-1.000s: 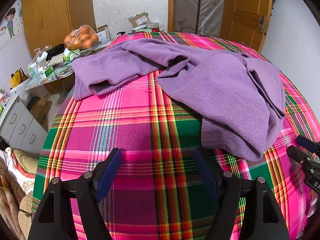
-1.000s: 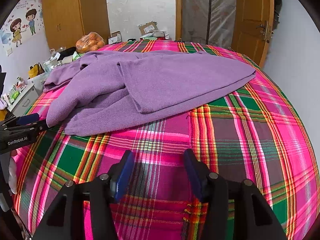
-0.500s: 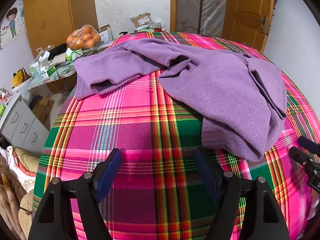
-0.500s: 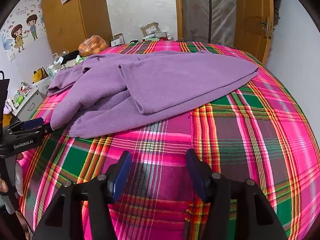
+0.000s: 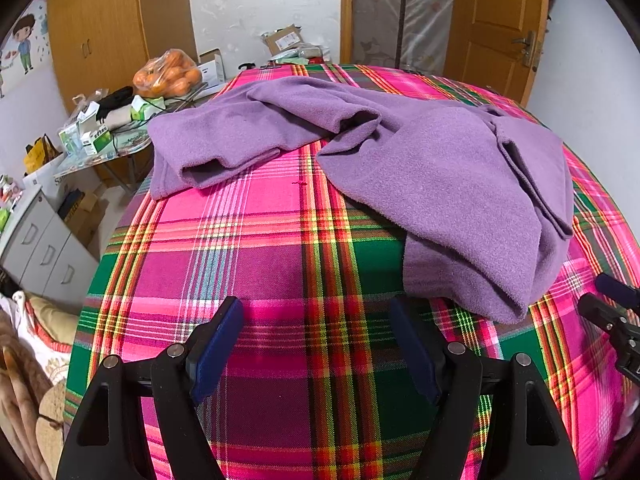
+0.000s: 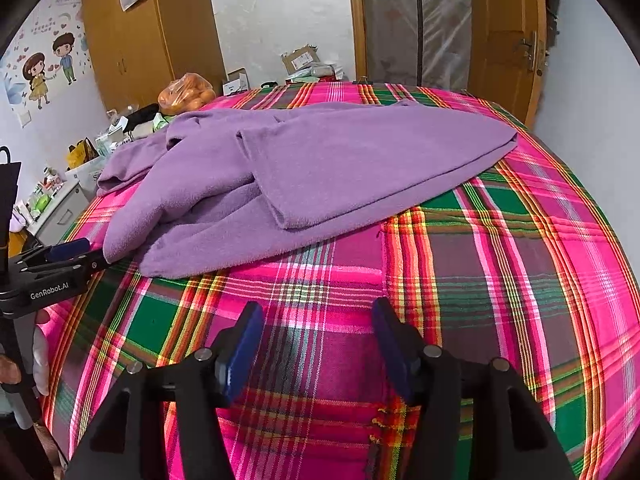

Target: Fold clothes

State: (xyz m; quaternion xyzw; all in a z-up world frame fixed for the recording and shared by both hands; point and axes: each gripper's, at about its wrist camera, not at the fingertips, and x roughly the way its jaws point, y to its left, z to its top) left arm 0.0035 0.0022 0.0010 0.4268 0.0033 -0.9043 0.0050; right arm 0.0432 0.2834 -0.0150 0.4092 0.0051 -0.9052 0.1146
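A purple fleece garment (image 5: 432, 176) lies loosely bunched on the pink and green plaid bed cover (image 5: 280, 248); it also shows in the right wrist view (image 6: 320, 172). My left gripper (image 5: 316, 312) is open and empty, just short of the garment's near edge, which lies to its right. My right gripper (image 6: 316, 316) is open and empty over bare plaid cover, the garment's near hem a little ahead. The left gripper also shows at the left edge of the right wrist view (image 6: 76, 254), beside the garment's corner.
A cluttered side table (image 5: 112, 128) with boxes and a bag of oranges (image 5: 168, 74) stands left of the bed. White drawers (image 5: 36, 248) stand at the lower left. A wooden door (image 5: 496, 28) and wardrobe (image 5: 100, 32) are behind.
Both grippers have drawn back and up slightly, so the garment sits a little farther away in both views. Both jaws stay open. The garment has not moved.
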